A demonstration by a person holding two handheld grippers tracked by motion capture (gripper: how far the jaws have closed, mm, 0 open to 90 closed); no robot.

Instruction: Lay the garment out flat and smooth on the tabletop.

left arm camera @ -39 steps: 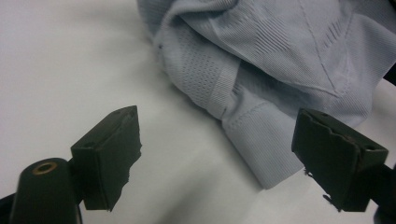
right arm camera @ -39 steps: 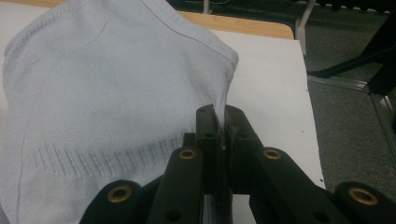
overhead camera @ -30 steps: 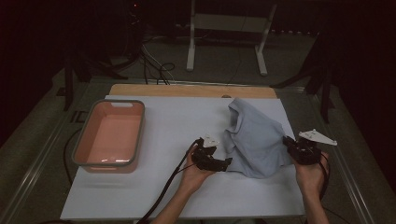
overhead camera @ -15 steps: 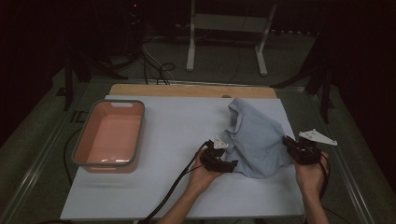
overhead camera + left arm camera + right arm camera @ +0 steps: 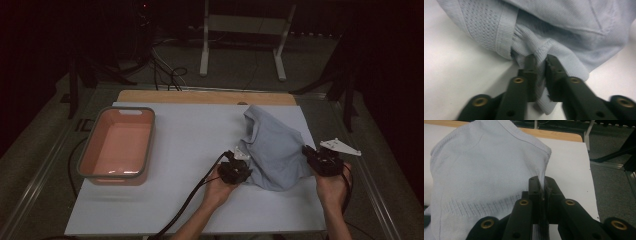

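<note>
Left gripper has just been closing and now pinches the pale blue knit garment's ribbed hem, right gripper clamped on its opposite edge (heaped near the tabletop's right edge), so next comes a lift and spread, I'd judge.

Pale blue knit garment, salmon-pink grey-rimmed tub, white table
</note>
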